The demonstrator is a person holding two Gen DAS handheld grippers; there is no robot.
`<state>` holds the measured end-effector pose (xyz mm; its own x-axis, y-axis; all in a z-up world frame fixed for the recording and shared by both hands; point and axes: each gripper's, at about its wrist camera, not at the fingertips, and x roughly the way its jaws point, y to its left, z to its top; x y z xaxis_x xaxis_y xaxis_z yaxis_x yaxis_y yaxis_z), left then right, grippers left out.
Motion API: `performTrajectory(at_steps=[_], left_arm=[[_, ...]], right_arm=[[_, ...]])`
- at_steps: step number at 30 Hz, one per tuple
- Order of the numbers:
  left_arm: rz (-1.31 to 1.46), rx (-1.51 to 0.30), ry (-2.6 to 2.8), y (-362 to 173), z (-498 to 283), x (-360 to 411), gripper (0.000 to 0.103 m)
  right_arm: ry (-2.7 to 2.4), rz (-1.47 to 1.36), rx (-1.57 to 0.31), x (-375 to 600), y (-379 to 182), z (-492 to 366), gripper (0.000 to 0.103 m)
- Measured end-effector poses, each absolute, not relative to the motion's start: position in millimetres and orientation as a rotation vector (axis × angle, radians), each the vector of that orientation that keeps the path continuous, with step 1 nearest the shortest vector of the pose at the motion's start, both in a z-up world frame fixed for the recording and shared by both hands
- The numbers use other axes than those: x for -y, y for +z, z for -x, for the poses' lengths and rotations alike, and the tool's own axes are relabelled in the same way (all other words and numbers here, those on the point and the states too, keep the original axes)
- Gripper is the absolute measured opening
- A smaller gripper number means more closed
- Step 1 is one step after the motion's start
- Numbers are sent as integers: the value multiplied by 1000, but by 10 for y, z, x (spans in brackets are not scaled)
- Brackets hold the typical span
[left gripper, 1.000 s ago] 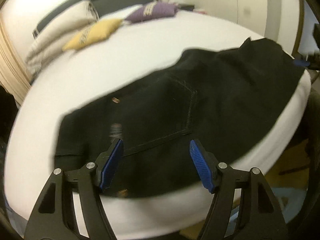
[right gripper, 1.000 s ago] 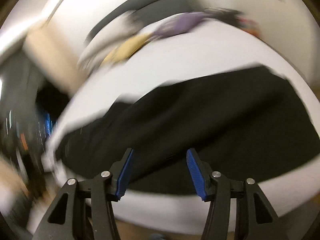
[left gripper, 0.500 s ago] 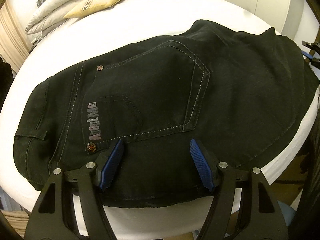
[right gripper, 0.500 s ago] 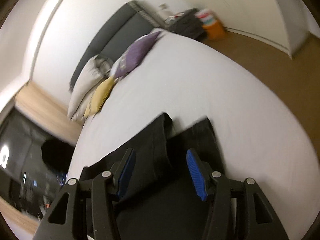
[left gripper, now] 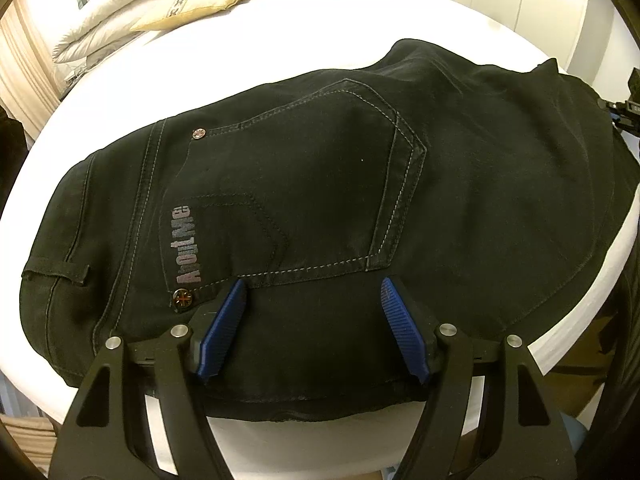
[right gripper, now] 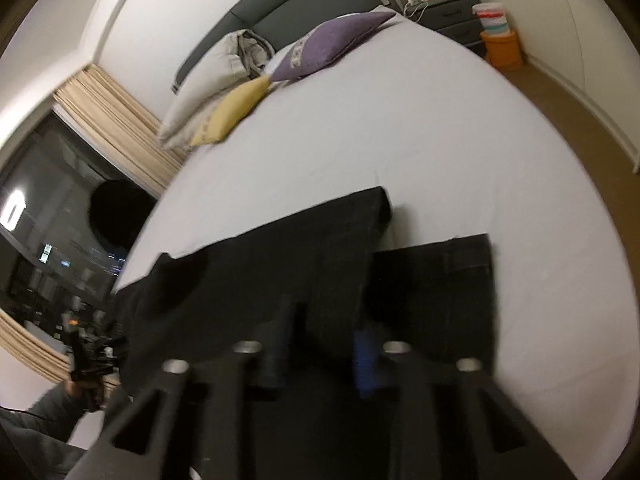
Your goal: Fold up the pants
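- We see black pants (left gripper: 320, 200) spread on the white bed (left gripper: 320, 40).
- Our left gripper (left gripper: 312, 320) stands wide above the seat.
- Our right gripper (right gripper: 324, 356) is closing at the pant legs, grip unclear through blur.
- An orange tub (right gripper: 502, 50), upper right, carries stacked tubs.

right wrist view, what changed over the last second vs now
The right tool swung along the black pants from the middle to the leg ends, and its jaws are closing with leg fabric between them. The left tool came lower over the waist end by the back pocket, jaws open. The pants stayed flat on the bed.
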<state>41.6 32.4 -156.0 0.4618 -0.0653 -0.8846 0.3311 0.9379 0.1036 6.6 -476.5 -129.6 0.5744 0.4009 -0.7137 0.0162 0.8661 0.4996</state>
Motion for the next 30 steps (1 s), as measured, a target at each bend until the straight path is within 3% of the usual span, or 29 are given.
performTrajectory(at_steps=[2, 3, 11, 13, 14, 15, 16, 17, 19, 22, 30], left_arm=[[-277, -1065, -247, -1558, -415, -330, 70], [-277, -1064, -246, -1558, -412, -335, 70], [-280, -1070, -234, -1544, -429, -299, 70], [-278, -1069, -232, -1542, -436, -295, 70], [-276, -1069, -230, -1542, -439, -295, 71], [-274, -1070, -228, -1540, -440, -291, 71], [-273, -1069, -227, -1539, -435, -297, 71], [-274, -1068, -227, -1533, -429, -298, 71], [-270, -1061, -225, -1530, -412, -300, 71], [-273, -1060, -221, -1538, -418, -293, 71], [-278, -1063, -199, -1535, -438, -233, 71]], right_arm=[[218, -460, -941, 4680, -1228, -12, 9], [204, -458, -939, 4701, -1184, 40, 7], [121, -621, -816, 4595, -111, 332, 6], [70, -683, -812, 4739, -62, 368, 7], [-25, -709, -834, 4888, -131, 384, 8], [-194, -742, -900, 5098, -302, 439, 24], [-333, -779, -974, 5268, -466, 538, 48], [-502, -864, -1086, 5448, -711, 691, 50], [-534, -1028, -1092, 5573, -984, 1010, 50], [-510, -890, -1064, 5405, -1038, 1250, 50], [-183, -859, -1005, 5053, -1139, 1186, 50]])
